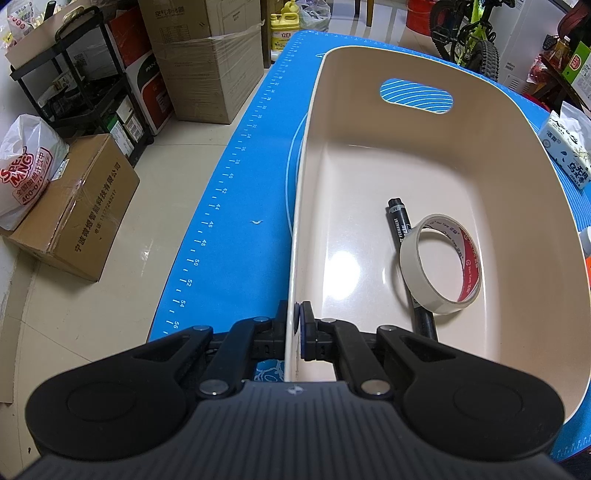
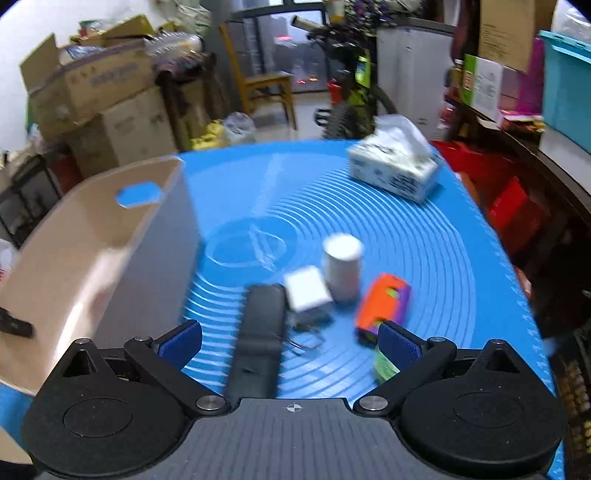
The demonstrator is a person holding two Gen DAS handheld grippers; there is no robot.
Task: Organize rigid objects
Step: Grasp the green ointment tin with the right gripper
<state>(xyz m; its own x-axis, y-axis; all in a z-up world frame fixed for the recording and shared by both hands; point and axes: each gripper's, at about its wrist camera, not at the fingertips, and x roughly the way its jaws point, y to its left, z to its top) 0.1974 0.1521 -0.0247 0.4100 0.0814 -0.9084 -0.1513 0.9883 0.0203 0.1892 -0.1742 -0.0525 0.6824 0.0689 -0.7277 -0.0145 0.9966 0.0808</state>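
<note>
A beige plastic bin (image 1: 517, 192) stands on the blue mat (image 1: 236, 206). Inside it lie a black marker (image 1: 400, 221) and a roll of white tape (image 1: 441, 264) resting on the marker. My left gripper (image 1: 295, 328) is shut on the bin's near left rim. My right gripper (image 2: 290, 341) is open above the mat, over a black remote (image 2: 258, 332). Beyond it sit a white charger (image 2: 308, 291), a white cylinder (image 2: 341, 266) and an orange and purple toy (image 2: 384, 306). The bin (image 2: 74, 258) stands to the left. The right view is blurred.
A tissue pack (image 2: 393, 166) lies at the mat's far right, and it also shows in the left wrist view (image 1: 567, 147). Cardboard boxes (image 1: 207, 59), a black cart (image 1: 81, 81) and a bicycle (image 1: 469, 33) stand on the floor around the table.
</note>
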